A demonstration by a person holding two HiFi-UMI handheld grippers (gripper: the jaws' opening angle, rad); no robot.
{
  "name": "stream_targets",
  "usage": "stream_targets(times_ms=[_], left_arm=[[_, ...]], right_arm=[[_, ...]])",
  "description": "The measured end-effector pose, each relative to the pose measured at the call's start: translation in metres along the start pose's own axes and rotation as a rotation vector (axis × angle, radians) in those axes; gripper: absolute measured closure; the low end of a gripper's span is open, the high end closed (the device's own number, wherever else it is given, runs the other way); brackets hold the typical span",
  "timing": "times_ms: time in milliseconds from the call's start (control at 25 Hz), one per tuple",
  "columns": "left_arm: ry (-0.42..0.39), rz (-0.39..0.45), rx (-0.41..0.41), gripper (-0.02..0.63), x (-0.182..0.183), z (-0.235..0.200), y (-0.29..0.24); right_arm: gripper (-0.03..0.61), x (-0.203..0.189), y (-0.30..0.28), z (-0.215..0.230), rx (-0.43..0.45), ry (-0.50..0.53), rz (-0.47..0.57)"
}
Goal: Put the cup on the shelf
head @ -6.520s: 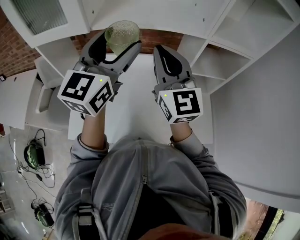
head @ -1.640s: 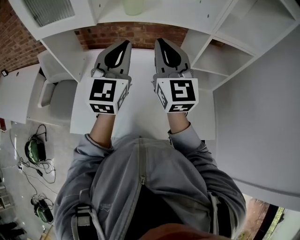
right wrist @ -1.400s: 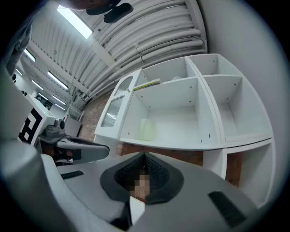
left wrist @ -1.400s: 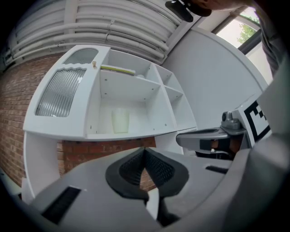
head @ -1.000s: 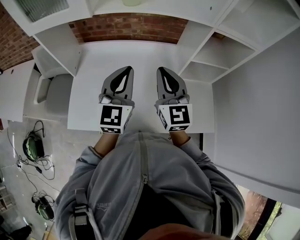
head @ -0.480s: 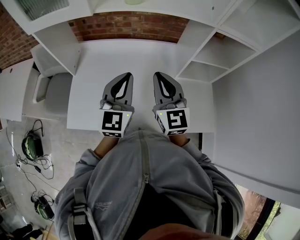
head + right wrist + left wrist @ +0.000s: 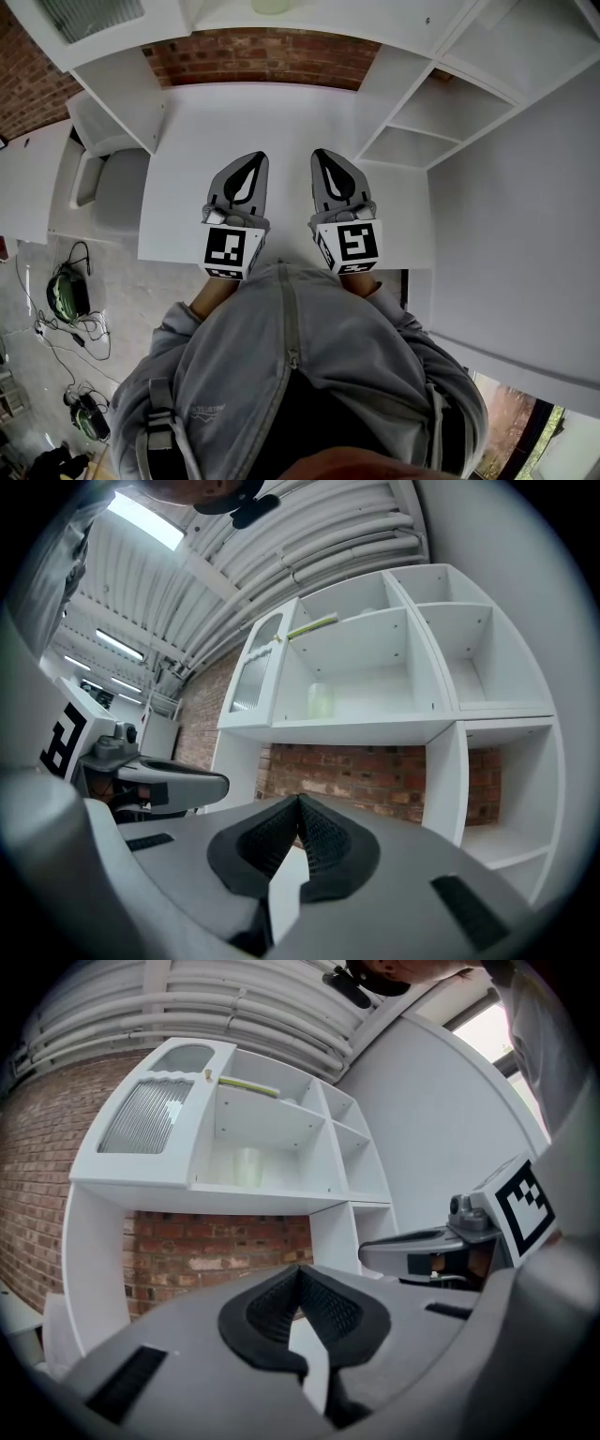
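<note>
the cup (image 7: 247, 1166) stands on the shelf (image 7: 281, 1200). below the shelf, the left gripper (image 7: 300, 1274) and right gripper (image 7: 300, 803) hover side by side, jaws pressed together on nothing.

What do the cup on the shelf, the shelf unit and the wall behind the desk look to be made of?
Pale green translucent cup: probably glass or clear plastic, light passes through it. White shelf unit: matte painted or laminated board, flat panels with peg holes. Red brick wall: bare brick, pale mortar joints visible.
</note>
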State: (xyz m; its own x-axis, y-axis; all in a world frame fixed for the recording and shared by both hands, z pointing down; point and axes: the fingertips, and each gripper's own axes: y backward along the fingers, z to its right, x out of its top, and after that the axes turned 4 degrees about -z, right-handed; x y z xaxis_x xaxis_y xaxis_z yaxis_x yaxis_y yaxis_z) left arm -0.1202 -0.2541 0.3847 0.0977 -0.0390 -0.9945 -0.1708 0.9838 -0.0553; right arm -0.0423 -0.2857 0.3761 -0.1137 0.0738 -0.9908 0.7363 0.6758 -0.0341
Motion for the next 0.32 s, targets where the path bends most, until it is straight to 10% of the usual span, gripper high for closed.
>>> stream_targets(times_ms=[320], left_arm=[[0.006, 0.009, -0.013, 0.607, 0.0025, 0.0047, 0.0056]], right_arm=[[0.552, 0.0050, 0.0016, -0.0092, 0.009, 0.008, 0.016]])
